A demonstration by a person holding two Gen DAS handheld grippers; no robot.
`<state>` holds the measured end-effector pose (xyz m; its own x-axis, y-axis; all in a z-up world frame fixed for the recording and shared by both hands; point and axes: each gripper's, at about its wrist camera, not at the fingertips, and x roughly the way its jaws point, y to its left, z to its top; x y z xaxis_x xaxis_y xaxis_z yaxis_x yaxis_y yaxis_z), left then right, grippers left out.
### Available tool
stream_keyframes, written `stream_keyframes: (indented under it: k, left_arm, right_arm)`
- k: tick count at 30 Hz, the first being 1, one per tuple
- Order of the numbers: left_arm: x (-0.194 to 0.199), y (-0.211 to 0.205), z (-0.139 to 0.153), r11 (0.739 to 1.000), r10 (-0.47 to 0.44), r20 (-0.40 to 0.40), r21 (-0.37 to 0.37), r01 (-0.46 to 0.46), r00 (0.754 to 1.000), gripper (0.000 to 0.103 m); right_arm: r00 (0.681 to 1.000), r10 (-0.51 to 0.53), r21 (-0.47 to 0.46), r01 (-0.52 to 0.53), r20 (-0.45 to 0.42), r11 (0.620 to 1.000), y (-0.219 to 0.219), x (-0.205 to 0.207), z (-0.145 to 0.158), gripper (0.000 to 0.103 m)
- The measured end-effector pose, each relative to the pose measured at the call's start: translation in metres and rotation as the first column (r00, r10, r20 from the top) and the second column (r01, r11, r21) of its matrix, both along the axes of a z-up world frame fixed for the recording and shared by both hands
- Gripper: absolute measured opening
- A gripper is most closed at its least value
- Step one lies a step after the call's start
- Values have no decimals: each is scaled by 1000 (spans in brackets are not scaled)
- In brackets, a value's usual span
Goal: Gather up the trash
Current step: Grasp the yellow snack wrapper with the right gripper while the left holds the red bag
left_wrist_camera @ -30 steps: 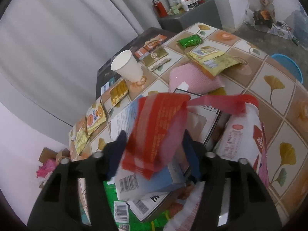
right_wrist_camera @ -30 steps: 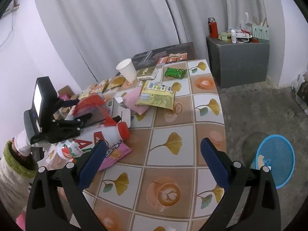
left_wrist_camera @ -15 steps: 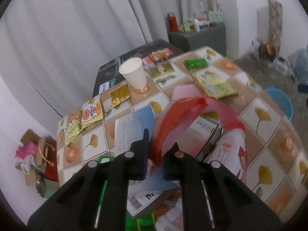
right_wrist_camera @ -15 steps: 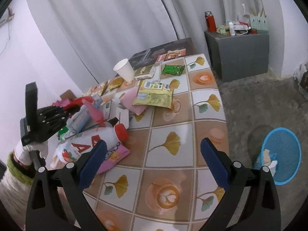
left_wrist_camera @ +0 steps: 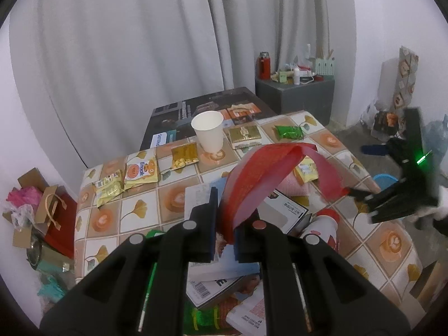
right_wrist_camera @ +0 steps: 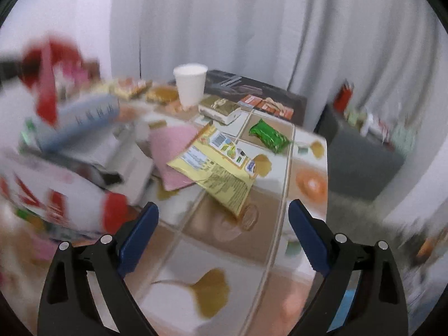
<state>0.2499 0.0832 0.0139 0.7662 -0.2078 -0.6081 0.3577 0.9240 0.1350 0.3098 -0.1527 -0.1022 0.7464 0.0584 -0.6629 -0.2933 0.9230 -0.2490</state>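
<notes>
Left gripper clamped on the red wrapper arching toward two o'clock above the littered counter; right gripper apart and empty: lift the wrapper clear, probably slowly, lest it snag neighbouring packets.
</notes>
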Motion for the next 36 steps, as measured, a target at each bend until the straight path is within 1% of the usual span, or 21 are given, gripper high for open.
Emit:
stream_keyframes:
  k: [2,4,6,7,8,11,13,14,16,17,18,19,22,24,27,32,36]
  left_arm:
    - [1,3,0,1000,-1,-1,-13,1,1000,7]
    - [3,6,0,1000,-2,-8,-25,2,1000,7]
    - [6,9,-2,999,-4,-19,-33,3,1000,7]
    - [7,10,-3,999,-5,-25,-39,4,1000,7]
    - [8,11,-4,999,-6,-29,-44,5,1000,7]
    - [9,13,-5,998,-5,-30,-56,4,1000,7]
    - [10,14,-5,998,-5,-27,-61,3,1000,7]
    - [10,15,-5,998,-5,-26,-65,4,1000,7]
    - [8,15,-4,997,-5,-21,-74,3,1000,7]
    - [7,14,-4,997,-6,-16,-75,5,1000,7]
    - [4,13,-3,997,-5,-13,-75,4,1000,7]
    - [3,13,-2,997,-6,-10,-75,5,1000,7]
    - [-2,11,3,997,-8,2,-75,8,1000,7]
    - [-9,9,9,997,-6,16,-77,7,1000,7]
    - [-17,6,19,996,-8,37,-84,11,999,7]
    - [-41,-6,40,995,-33,74,-91,39,997,7]
    - [-60,-24,50,991,-72,80,-109,80,994,7]
  right_arm:
    - [999,29,-113,-26,18,993,12,12,-15,91]
    - [998,52,-184,-47,24,982,20,21,-26,87]
    - [997,64,-246,-54,32,968,27,28,-37,84]
    - [995,74,-271,-56,60,961,31,30,-39,83]
    - [995,77,-291,-54,68,955,33,33,-39,81]
    - [993,76,-359,-38,92,932,39,41,-42,71]
    - [994,69,-381,-32,83,924,40,47,-44,51]
    - [995,61,-389,-27,77,921,39,49,-46,46]
    - [996,51,-390,-18,73,921,38,51,-47,21]
    - [996,39,-388,-6,77,922,36,51,-46,15]
    - [996,31,-379,2,81,925,35,50,-45,9]
    - [996,16,-356,15,85,934,31,48,-40,8]
    - [996,-30,-274,52,84,960,20,43,-26,5]
    - [995,-55,-231,74,87,970,13,37,-17,5]
    - [990,-93,-138,106,102,985,-2,18,5,5]
    - [980,-138,-10,141,140,990,-26,-28,42,5]
    - [970,-187,92,175,154,980,-52,-75,66,5]
